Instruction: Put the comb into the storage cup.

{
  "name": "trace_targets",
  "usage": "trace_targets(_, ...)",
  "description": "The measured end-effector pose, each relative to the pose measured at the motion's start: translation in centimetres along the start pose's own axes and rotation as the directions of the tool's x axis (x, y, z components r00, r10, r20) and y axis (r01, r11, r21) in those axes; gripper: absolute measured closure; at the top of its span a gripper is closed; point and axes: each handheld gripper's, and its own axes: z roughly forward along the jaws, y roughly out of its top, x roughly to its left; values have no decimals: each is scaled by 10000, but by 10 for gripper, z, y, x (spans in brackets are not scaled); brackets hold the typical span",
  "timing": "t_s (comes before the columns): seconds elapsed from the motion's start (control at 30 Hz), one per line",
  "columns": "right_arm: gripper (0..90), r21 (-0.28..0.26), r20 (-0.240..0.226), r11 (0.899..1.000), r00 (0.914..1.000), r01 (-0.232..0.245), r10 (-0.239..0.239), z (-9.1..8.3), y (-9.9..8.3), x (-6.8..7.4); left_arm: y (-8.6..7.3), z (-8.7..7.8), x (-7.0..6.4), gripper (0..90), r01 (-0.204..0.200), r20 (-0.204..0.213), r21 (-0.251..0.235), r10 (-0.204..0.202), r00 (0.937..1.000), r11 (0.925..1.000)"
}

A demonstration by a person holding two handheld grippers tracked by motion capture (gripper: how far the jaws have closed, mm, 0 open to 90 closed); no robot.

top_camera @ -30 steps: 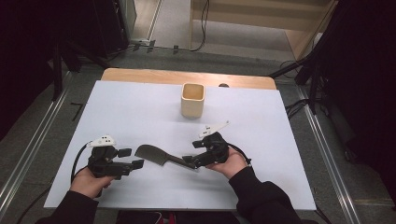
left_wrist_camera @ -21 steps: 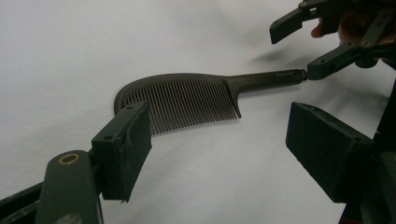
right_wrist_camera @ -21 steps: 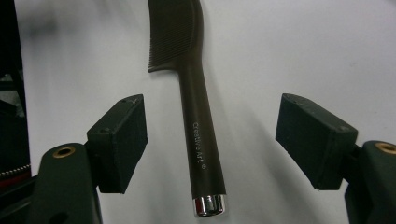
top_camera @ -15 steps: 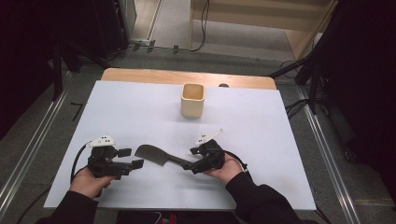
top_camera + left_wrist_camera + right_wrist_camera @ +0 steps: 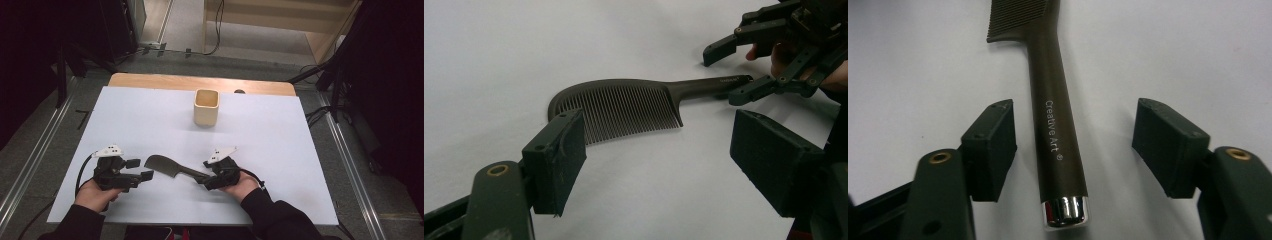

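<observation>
With both grippers gaping and empty, my right gripper (image 5: 1075, 145) straddles the comb (image 5: 1055, 130) handle near the tabletop's front edge; off-centre closure could skid it

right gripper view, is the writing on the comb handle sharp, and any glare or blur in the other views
Right gripper view: the comb handle's white "Creative Art" print reads sharply, and its chrome end cap catches a bright highlight. Left gripper view: the comb's teeth are crisp, while the near jaws of the left gripper look slightly soft. High view: the white table is evenly lit, its surroundings fall into deep dark.
</observation>
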Motion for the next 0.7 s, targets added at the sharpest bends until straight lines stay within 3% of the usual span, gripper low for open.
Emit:
trace_targets(0.1, 398, -196, 277, 9995, 9993, 261, -255, 1, -3, 3, 0, 0, 0, 229, -4, -2, -9, 4, 10000, 10000)
trace_targets(0.13, 437, -339, 724, 9975, 9956, 615, -589, 1, -6, 7, 0, 0, 0, 229, -12, -6, -4, 12, 10000, 10000)
trace_targets(0.2, 488, -317, 723, 9963, 9944, 797, -773, 2, -6, 9, 0, 0, 0, 229, 9, 5, 4, -9, 10000, 10000)
trace_targets(0.47, 646, -348, 554, 9965, 9957, 761, -741, 1, -6, 11, 0, 1, 0, 229, 6, 11, 1, -6, 10000, 10000)
trace_targets(0.7, 699, -362, 447, 9977, 9975, 572, -556, 1, -6, 11, 0, 1, 0, 229, 23, 35, 1, -23, 10000, 10000)
